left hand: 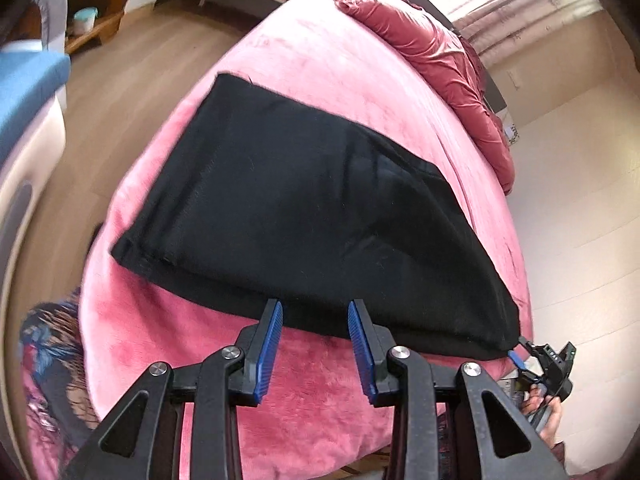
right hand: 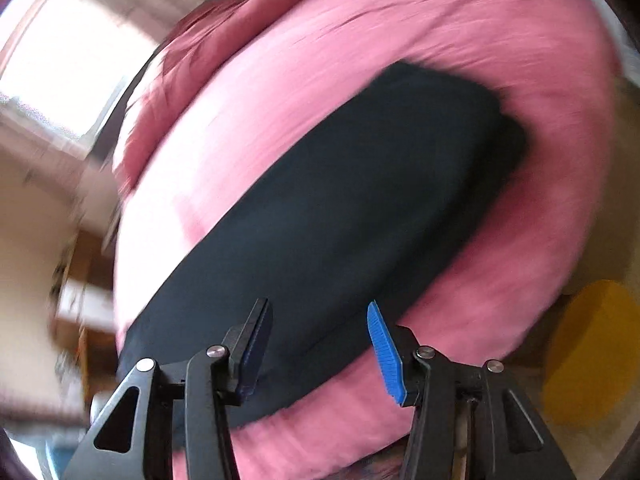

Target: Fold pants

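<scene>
My left gripper (left hand: 316, 312) hangs part-open and empty at the black pants' (left hand: 280, 200) near edge; my right gripper (right hand: 318, 312) gapes empty above them, ready for another fold.

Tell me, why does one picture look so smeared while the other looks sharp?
Right wrist view: motion blur streaks the black pants and pink blanket, and the window glares white. Left wrist view: mostly crisp, pants sharply edged, though the fisheye lens bulges the bed.
</scene>
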Available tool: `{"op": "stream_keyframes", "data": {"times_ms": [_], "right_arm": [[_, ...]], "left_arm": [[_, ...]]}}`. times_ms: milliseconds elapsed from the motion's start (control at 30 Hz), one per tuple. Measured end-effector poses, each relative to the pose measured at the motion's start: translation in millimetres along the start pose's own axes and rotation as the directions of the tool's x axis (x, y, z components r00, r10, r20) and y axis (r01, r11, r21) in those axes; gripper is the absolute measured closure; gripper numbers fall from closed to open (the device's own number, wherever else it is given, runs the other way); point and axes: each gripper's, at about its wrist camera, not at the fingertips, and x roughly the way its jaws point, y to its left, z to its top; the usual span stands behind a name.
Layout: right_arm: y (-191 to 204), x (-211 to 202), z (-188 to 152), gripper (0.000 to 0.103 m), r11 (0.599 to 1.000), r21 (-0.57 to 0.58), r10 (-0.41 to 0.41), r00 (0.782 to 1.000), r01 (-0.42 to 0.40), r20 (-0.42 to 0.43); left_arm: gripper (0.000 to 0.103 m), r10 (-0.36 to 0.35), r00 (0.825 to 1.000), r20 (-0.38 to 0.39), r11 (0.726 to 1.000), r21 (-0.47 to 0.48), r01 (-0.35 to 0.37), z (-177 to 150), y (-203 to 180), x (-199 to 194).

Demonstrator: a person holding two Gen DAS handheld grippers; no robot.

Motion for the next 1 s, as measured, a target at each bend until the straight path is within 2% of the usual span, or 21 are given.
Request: {"op": "stream_keyframes", "data": {"times_ms": [100, 167, 267, 367, 400, 500, 567, 633, 667, 700, 733, 900, 1000], "right_arm": [[25.8, 23.0, -22.9, 0.052, 0.995, -0.013, 0.094, 0.992, -0.095, -0.082], [35.7, 39.4, -36.1, 0.052, 0.99, 0.005, 0.138, 0.981, -0.138, -0.138], [48.6, 53.7, -59.3, 0.052, 0.988, 0.007, 0.154, 0.97, -0.156, -0.187], [52.2, 67.3, -66.8, 0.052, 0.987, 0.037, 0.163, 0.963, -0.159, -0.213], [52.9, 72.1, -69.7, 0.052, 0.986, 0.043, 0.165, 0.962, -0.16, -0.219], [53.0, 91.1, -71.7, 0.052, 0.985, 0.073, 0.169, 0.957, -0.156, -0.236], [57.0, 101.5, -72.1, 0.054, 0.985, 0.079, 0.17, 0.957, -0.155, -0.237], [59.6, 110.0, -70.6, 0.059, 0.985, 0.087, 0.164, 0.962, -0.148, -0.22], [61.5, 111.7, -70.2, 0.071, 0.987, 0.078, 0.153, 0.965, -0.14, -0.213], [64.6, 113.5, -70.2, 0.09, 0.992, 0.052, 0.121, 0.97, -0.113, -0.211], [67.4, 114.8, -71.2, 0.094, 0.995, 0.036, 0.103, 0.972, -0.098, -0.211], [85.5, 90.4, -71.9, 0.096, 0.99, -0.082, 0.097, 0.977, -0.114, -0.189], [92.7, 72.4, -74.8, 0.096, 0.983, -0.12, 0.114, 0.977, -0.137, -0.18]], "left_arm": [[0.062, 0.01, 1.0, -0.022, 1.0, -0.018, -0.01, 1.5, -1.9, 13.1], [0.062, 0.011, 0.999, -0.033, 1.0, -0.02, -0.012, 1.7, -4.3, 20.7], [0.062, 0.008, 1.0, -0.025, 1.0, -0.021, -0.009, 4.0, -7.4, 28.4], [0.062, -0.004, 1.0, -0.019, 0.999, -0.044, 0.003, 7.6, -4.4, 34.8], [0.064, -0.006, 1.0, -0.019, 0.999, -0.054, 0.005, 8.6, -2.6, 37.5], [0.082, -0.008, 1.0, -0.008, 0.998, -0.064, 0.008, 10.2, 0.8, 41.1], [0.084, -0.009, 1.0, 0.006, 0.999, -0.047, 0.01, 10.5, -0.4, 39.8], [0.092, 0.0, 1.0, 0.026, 1.0, -0.026, 0.0, 10.9, -2.9, 37.3], [0.093, 0.001, 0.999, 0.034, 1.0, -0.02, 0.0, 11.2, -3.8, 35.7], [0.095, -0.005, 0.999, 0.044, 1.0, -0.019, 0.006, 11.3, -3.6, 33.4], [0.095, -0.012, 0.998, 0.06, 1.0, -0.015, 0.013, 14.2, -4.3, 29.8], [0.096, -0.045, 0.992, 0.117, 0.999, 0.033, 0.041, 19.4, -14.5, 4.4], [0.096, -0.048, 0.991, 0.122, 0.998, 0.041, 0.044, 20.1, -14.0, -3.9]]}}
